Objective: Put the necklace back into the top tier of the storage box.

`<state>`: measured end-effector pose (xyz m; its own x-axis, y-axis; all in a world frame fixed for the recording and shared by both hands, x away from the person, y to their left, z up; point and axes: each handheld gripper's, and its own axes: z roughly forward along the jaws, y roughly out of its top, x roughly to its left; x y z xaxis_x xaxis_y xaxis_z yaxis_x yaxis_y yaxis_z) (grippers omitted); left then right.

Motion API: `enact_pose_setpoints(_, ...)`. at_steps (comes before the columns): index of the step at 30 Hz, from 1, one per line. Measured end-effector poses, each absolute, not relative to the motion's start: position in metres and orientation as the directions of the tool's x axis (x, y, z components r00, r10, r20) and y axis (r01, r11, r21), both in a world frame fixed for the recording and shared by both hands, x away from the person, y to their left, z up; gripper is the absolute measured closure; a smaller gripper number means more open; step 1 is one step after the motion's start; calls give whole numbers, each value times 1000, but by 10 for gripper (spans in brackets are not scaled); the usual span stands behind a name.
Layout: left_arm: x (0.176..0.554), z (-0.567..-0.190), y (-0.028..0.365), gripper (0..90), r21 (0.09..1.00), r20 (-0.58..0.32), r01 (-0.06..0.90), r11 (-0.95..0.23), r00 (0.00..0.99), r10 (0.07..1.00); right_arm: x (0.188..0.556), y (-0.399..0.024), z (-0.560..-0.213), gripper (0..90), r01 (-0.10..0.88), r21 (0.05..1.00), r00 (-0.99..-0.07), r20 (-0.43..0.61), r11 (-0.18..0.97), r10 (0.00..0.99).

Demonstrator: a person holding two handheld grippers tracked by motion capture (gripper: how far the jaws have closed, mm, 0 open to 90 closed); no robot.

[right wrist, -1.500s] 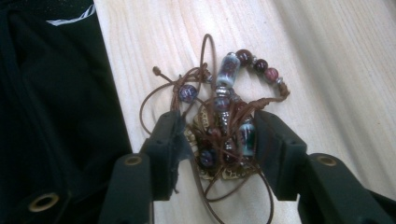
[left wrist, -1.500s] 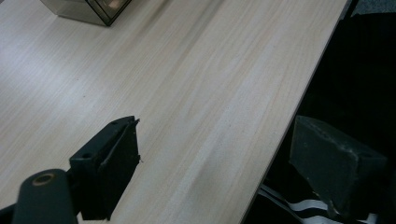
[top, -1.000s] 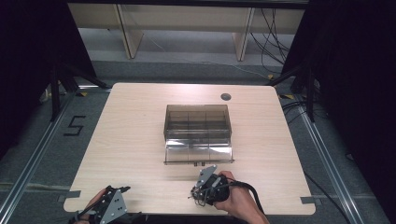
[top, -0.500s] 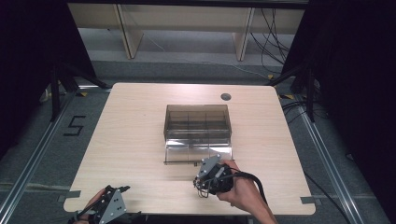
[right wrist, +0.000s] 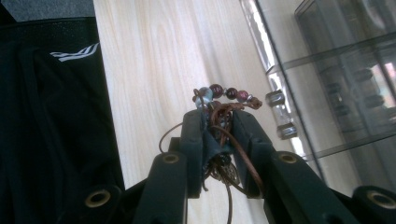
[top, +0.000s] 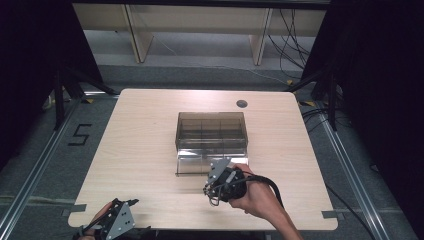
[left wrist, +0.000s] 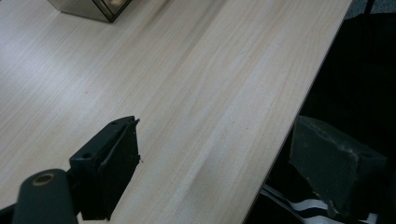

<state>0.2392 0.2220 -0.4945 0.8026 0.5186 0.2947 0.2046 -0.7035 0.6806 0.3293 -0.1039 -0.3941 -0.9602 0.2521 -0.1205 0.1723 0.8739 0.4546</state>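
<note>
Right tool [top: 214,190] holds dangling cord [top: 216,200] before clear box [top: 211,131]; left tool [top: 131,204] at table [top: 140,140] edge.

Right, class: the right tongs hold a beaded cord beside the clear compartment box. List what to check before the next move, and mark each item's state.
1. Right tongs shut firmly on the beaded cord: ok.
2. Cord lifted off the table: ok, the right gripper view shows it raised.
3. Loose cord loops free of the compartment box: cannot tell.
4. Box lid open, folded down at the front: ok.
5. Target compartment free of contents: cannot tell.
6. Left tongs open and parked at the near table edge, out of the way: ok.
</note>
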Motion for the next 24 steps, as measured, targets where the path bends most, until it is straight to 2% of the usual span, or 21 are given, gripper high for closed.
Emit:
enact_pose_setpoints(1, 239, -494, 222, 151, 681, 295, 205, -704, 803, 519, 329, -103, -390, 759, 192, 448, -957, -111, 873, 268)
enact_pose_setpoints(6, 239, -494, 222, 151, 680, 295, 204, -704, 803, 518, 335, -101, -381, 759, 160, 455, -967, -105, 876, 231)
enact_pose_setpoints(15, 239, -494, 222, 151, 680, 295, 204, -704, 803, 517, 342, -102, -368, 759, 174, 451, -963, -110, 876, 248)
enact_pose_setpoints(16, 239, -494, 222, 151, 680, 295, 204, -704, 803, 518, 345, -102, -366, 759, 160, 449, -969, -98, 879, 227)
enact_pose_setpoints(21, 239, -494, 222, 151, 680, 295, 204, -704, 803, 518, 349, -101, -357, 759, 189, 444, -959, -106, 876, 261)
enact_pose_setpoints(23, 239, -494, 222, 151, 680, 296, 204, -705, 803, 517, 353, -99, -354, 759, 169, 436, -965, -108, 884, 237)
enact_pose_setpoints(24, 239, -494, 222, 151, 680, 296, 204, -705, 803, 517, 353, -98, -352, 759, 190, 437, -957, -116, 879, 265)
